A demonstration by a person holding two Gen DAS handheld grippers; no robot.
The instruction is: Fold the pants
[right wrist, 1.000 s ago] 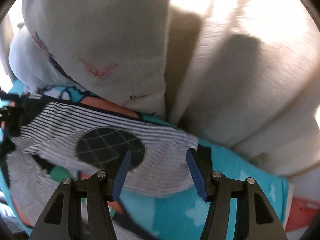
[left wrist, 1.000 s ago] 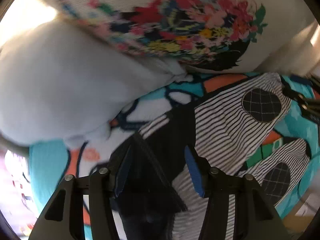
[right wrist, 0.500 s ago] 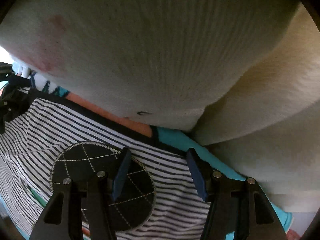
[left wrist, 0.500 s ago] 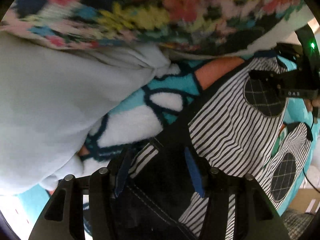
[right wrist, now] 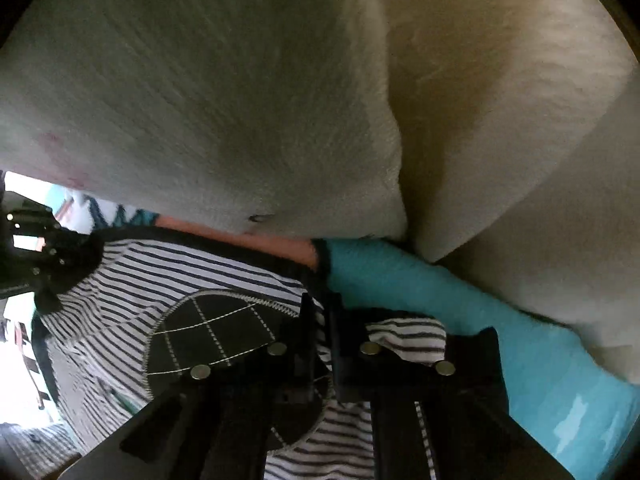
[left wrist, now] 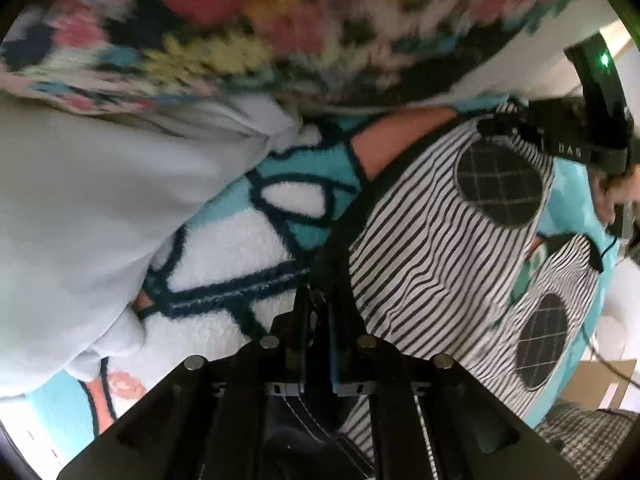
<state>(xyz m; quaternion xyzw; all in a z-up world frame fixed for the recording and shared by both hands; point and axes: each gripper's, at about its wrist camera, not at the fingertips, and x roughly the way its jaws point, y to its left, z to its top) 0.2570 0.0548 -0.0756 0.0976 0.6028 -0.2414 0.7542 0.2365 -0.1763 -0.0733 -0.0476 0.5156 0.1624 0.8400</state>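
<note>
Two grips are set on the black-and-white striped cotton pants with round black quilted knee patches, which lie spread on the turquoise, white and orange fleece blanket.

From your left wrist camera, the left gripper has its jaws pinched together on the dark waistband end of the pants. One leg runs away toward the far edge of the blanket, where the right gripper sits at its hem; the second leg lies alongside, near the blanket's right edge. A white pillow and a floral knitted cushion crowd the far edge.

From your right wrist camera, the right gripper is clamped on the striped hem beside a knee patch, close under a cream cushion.

Lift both ends together and level, keep the leg taut between your hands, and carry it over the other leg without dragging blanket pile or brushing the cushions.
</note>
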